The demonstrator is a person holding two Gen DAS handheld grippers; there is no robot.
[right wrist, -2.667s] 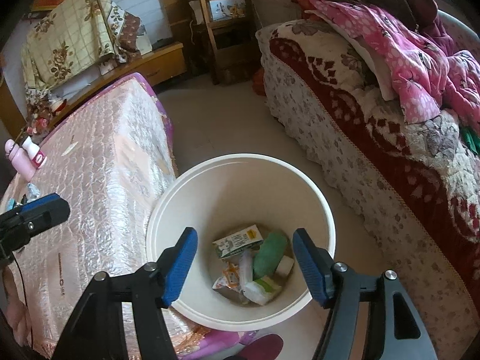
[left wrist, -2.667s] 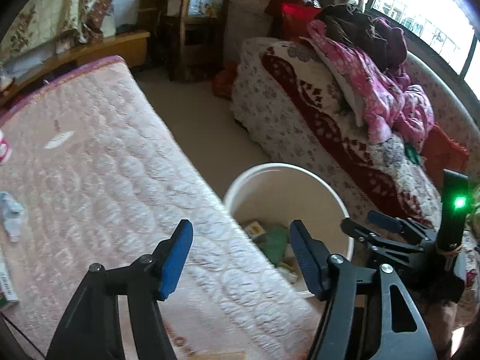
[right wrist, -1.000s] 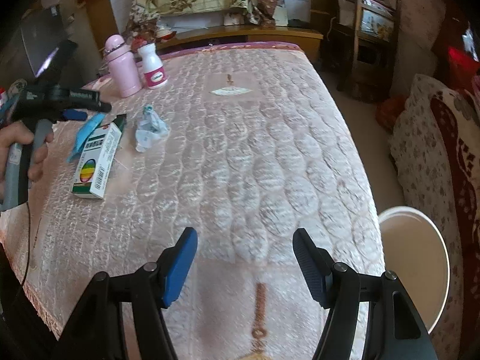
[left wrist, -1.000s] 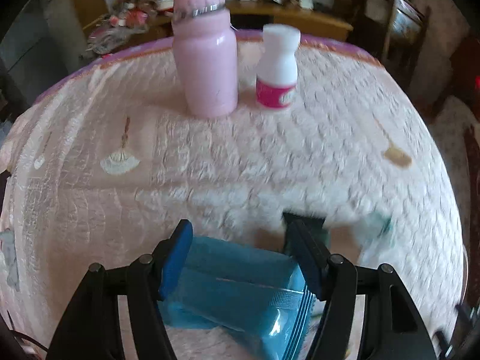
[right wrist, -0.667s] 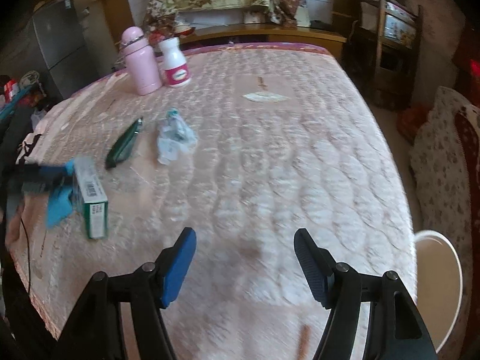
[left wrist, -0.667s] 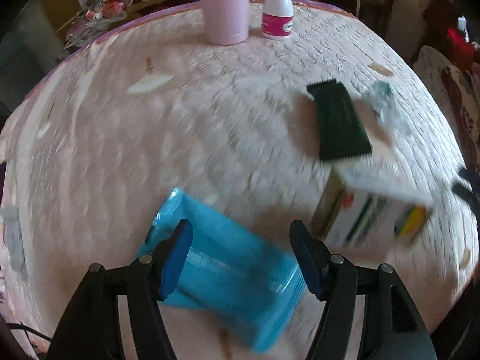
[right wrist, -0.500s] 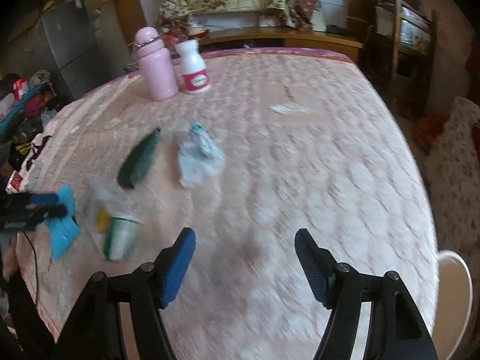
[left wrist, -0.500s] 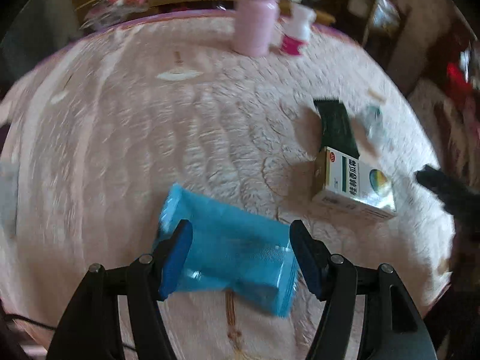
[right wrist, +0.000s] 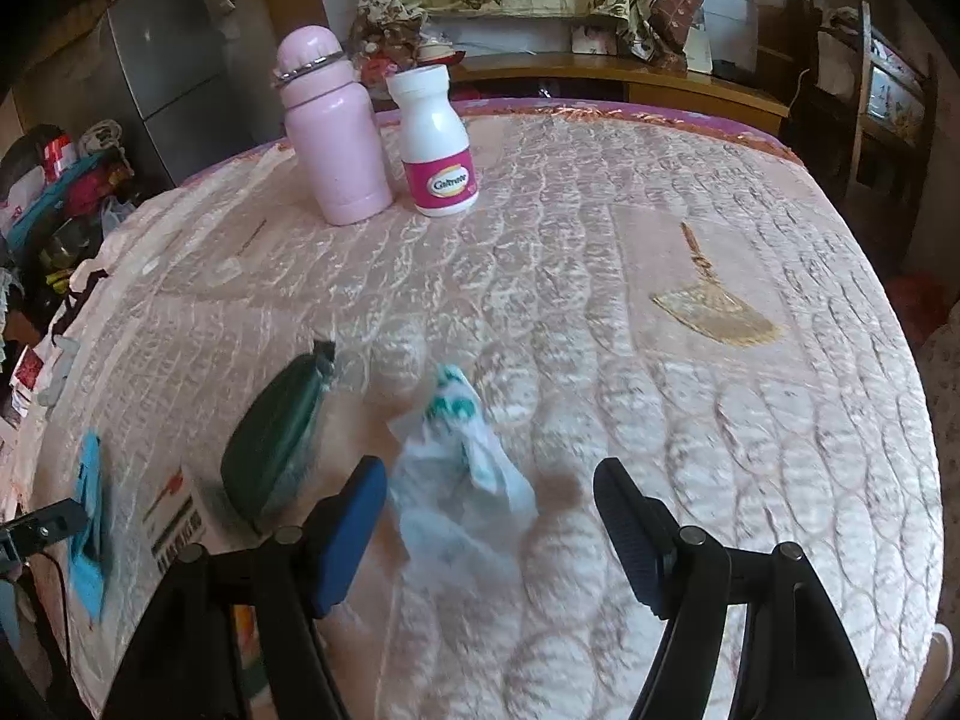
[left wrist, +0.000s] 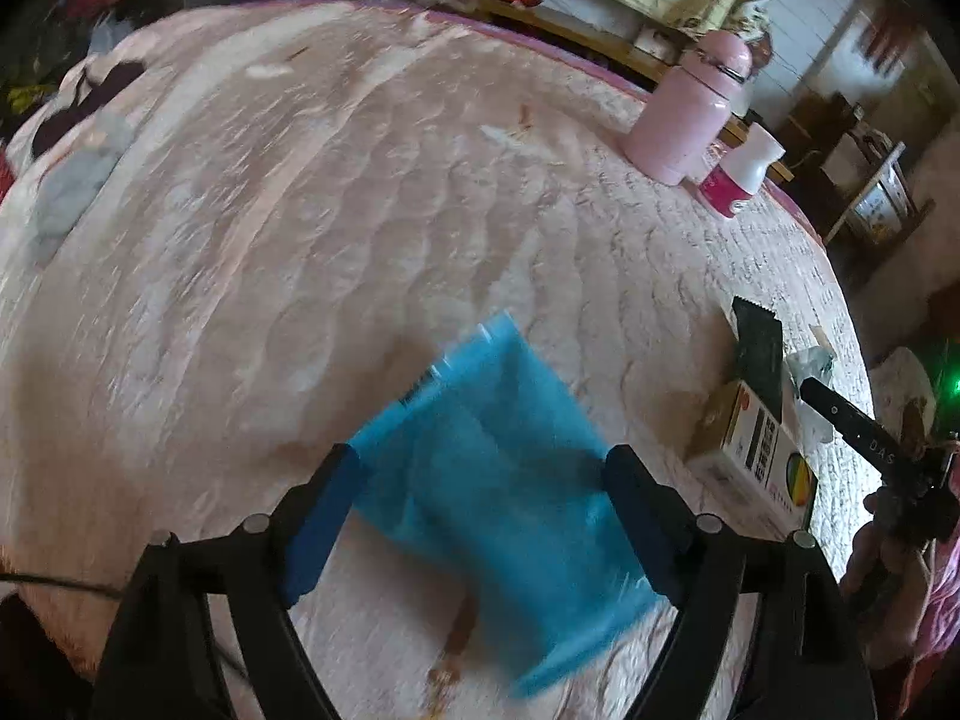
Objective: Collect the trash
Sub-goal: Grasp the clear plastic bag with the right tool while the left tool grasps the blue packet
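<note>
A blue plastic wrapper (left wrist: 498, 480) lies on the pink quilted mattress (left wrist: 300, 240), and my open left gripper (left wrist: 480, 498) straddles it with a finger on each side. My open right gripper (right wrist: 486, 516) hovers over a crumpled white-and-green wrapper (right wrist: 462, 462). A dark green packet (right wrist: 276, 432) and a white medicine box (right wrist: 180, 522) lie left of it. The box (left wrist: 756, 450) and green packet (left wrist: 759, 354) also show in the left wrist view. The blue wrapper (right wrist: 90, 516) and the left gripper's tip sit at the far left of the right wrist view.
A pink flask (right wrist: 333, 126) and a white pill bottle (right wrist: 435, 144) stand upright at the far edge of the mattress. A grey fridge (right wrist: 162, 66) and clutter stand at the left. A wooden bench (right wrist: 630, 84) and chair (right wrist: 882, 84) stand behind.
Both grippers swung from the white bucket to the mattress. The left has closed in on the blue wrapper; the right has moved up to the crumpled white wrapper.
</note>
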